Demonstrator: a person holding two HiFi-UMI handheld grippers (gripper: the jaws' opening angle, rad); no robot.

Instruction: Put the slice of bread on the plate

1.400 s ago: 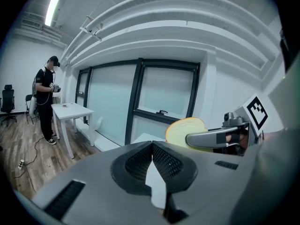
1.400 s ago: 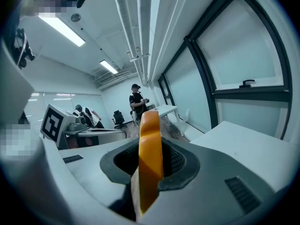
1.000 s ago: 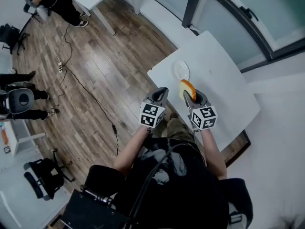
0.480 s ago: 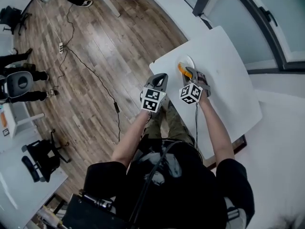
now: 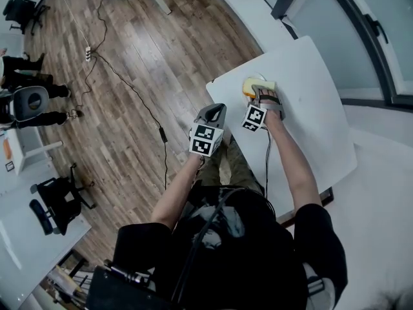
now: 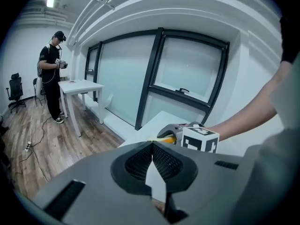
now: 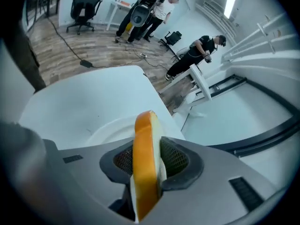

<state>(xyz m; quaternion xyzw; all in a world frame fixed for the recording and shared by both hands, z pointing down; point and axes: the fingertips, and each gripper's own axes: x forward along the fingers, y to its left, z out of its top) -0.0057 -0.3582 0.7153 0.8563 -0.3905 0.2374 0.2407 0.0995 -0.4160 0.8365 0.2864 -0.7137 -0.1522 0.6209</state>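
The right tool (image 7: 146,162) grips the slice of bread (image 7: 143,137) on edge, over the white plate (image 7: 107,126) on the worktop (image 7: 79,107). Lowering and release are what is left. The left tool (image 6: 152,147) is closed and empty.

open tabletop (image 5: 313,105) around plate (image 7: 108,125), window wall (image 5: 329,37) beyond

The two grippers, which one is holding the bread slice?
The right gripper: its fingers pinch the bread slice near the plate, while the left gripper is shut on nothing.
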